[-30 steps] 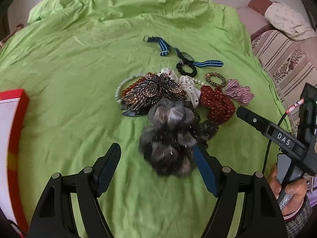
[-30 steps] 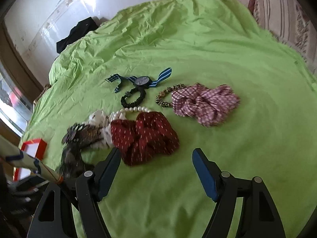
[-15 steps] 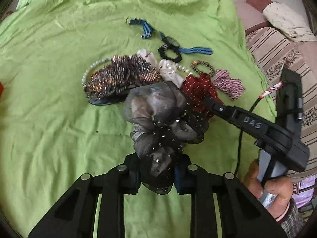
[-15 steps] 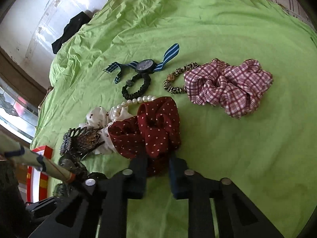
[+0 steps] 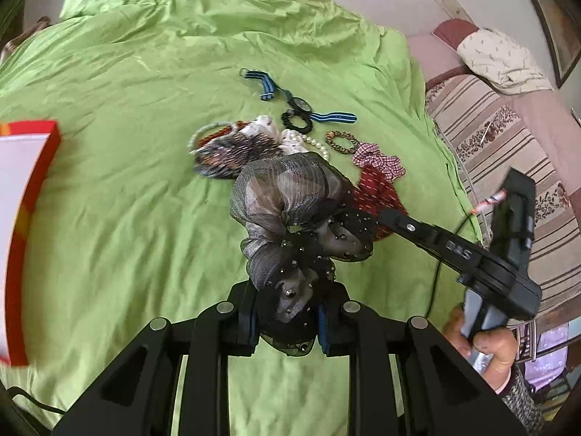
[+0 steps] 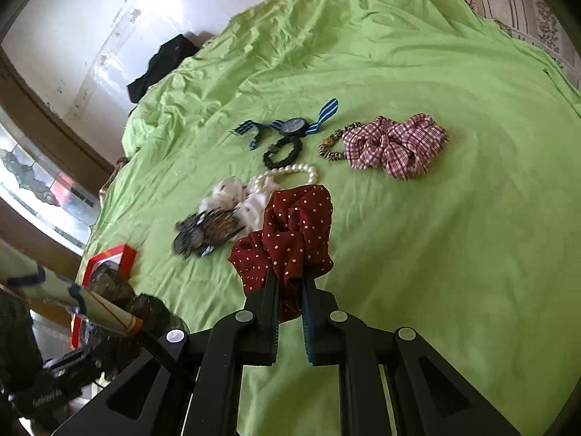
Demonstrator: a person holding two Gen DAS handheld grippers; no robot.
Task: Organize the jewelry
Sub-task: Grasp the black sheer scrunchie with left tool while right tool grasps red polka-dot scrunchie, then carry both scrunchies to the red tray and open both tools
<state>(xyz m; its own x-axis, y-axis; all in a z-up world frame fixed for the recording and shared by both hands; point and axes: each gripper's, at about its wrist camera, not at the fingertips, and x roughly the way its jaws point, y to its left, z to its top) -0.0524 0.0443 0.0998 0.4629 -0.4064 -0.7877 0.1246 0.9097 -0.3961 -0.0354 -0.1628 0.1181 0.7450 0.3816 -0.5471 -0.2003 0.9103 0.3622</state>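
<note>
My left tongs [image 5: 287,321] are clamped on the grey mesh scrunchie [image 5: 290,210], which rises forward from their tips; my right tongs [image 6: 290,290] are clamped on the red dotted scrunchie [image 6: 290,232], likewise extending forward; the red box [image 5: 32,189] lies at the bed's [image 5: 109,181] left edge, well apart, nearer my left tongs, so I judge the left load travels there first; only the right view shows the plaid scrunchie [image 6: 395,145], pearls [image 6: 287,172] and watch [image 6: 292,125] unobstructed on the bed.
</note>
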